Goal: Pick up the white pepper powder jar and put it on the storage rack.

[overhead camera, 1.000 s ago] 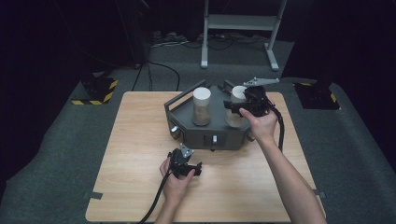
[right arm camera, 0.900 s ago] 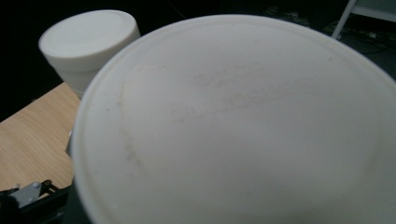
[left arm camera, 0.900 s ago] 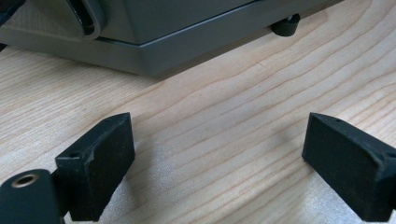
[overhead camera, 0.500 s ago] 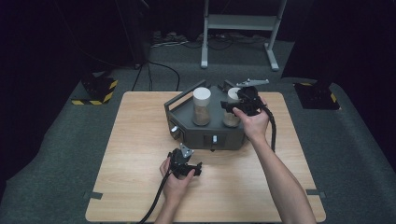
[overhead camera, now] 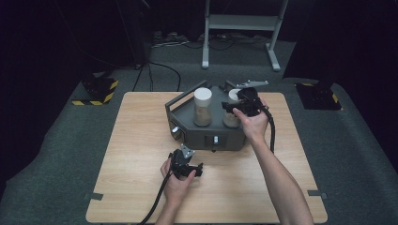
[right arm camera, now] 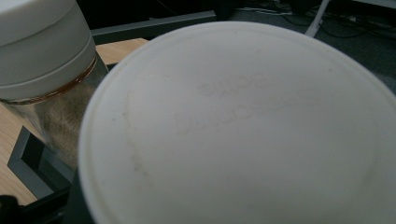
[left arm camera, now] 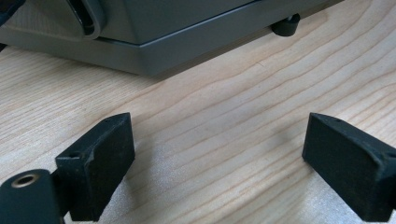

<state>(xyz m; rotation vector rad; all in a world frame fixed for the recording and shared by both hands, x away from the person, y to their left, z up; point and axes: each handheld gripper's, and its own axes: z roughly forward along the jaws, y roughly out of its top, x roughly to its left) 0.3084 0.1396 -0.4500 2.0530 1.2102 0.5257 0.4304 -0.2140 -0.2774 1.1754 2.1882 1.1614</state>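
A grey box (overhead camera: 206,136) with a handle stands on the wooden table (overhead camera: 136,140) and holds two jars of brownish grains. The left jar (overhead camera: 202,107) wears a white lid. My right gripper (overhead camera: 241,101) sits over the top of the right jar (overhead camera: 231,118), shut on its white lid (right arm camera: 238,126). That lid hides the jaws in the right gripper view, where the left jar (right arm camera: 46,60) stands just beside it. My left gripper (overhead camera: 187,158) rests on the table in front of the box, open, with bare wood between its jaws (left arm camera: 217,154).
The box's lower edge and a rubber foot (left arm camera: 286,25) lie close ahead of my left gripper. A metal stand (overhead camera: 239,28) and cables sit on the dark floor behind the table. Yellow-black marked blocks (overhead camera: 98,89) flank its far corners.
My right gripper has moved left and a little down, onto the top of the right jar. The left gripper has stayed where it was.
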